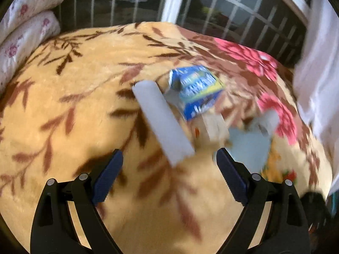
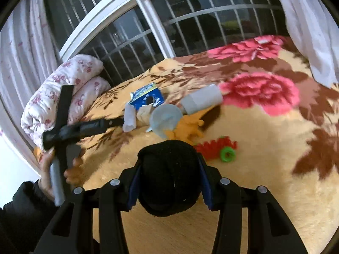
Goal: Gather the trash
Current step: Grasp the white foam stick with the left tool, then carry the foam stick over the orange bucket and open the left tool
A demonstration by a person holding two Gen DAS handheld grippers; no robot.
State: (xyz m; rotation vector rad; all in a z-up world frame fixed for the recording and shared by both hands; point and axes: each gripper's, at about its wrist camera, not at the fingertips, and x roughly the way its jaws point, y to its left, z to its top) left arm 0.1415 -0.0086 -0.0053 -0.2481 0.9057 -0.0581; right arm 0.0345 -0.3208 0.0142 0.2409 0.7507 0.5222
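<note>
A small heap of trash lies on the floral blanket (image 2: 254, 169): a blue carton (image 2: 147, 98), a small white roll (image 2: 129, 119), a scrap of brown paper (image 2: 145, 113), a pale blue lid (image 2: 165, 120) and a larger grey-white roll (image 2: 202, 101). My right gripper (image 2: 169, 163) is shut on a black fuzzy bundle (image 2: 169, 182) that fills its jaws. My left gripper (image 1: 169, 154) is open and holds nothing. It hovers just short of the white roll (image 1: 163, 122), with the blue carton (image 1: 197, 91) beyond. A hand carries that left gripper (image 2: 112, 122) at the left of the right wrist view.
An orange toy (image 2: 190, 129) and a red and green toy (image 2: 220, 146) lie beside the heap. A folded flowered quilt (image 2: 63, 89) sits at the bed's far left under the barred window (image 2: 131, 42). A white curtain (image 2: 307, 31) hangs at the right.
</note>
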